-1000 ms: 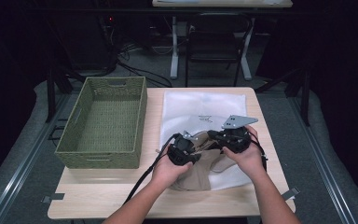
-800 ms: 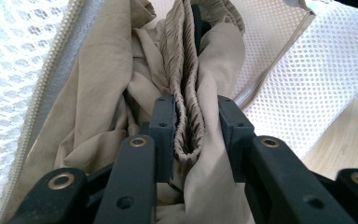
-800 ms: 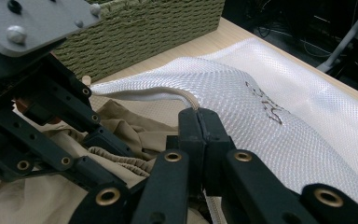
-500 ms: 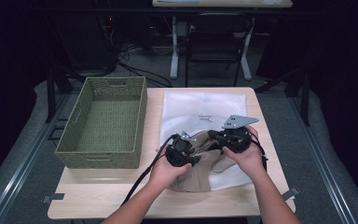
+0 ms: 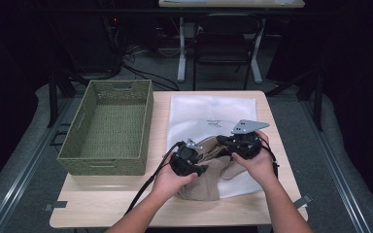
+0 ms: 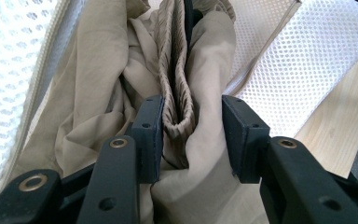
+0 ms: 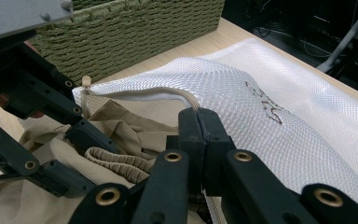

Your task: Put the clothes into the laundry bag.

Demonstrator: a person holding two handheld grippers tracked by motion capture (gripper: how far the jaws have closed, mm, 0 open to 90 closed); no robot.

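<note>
right tongs (image 7: pixel 199 122) pinch mesh bag (image 7: pixel 279 84); its dark mark is unreadable.

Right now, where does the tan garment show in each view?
High view: the tan garment lies low centre, between both hands, half out of the mesh bag.
Left gripper view: it covers the centre and left, its gathered waistband between the open jaws of the left gripper.
Right gripper view: it sits lower left, under the bag's edge.
Shared landmark: the white mesh bag.
</note>
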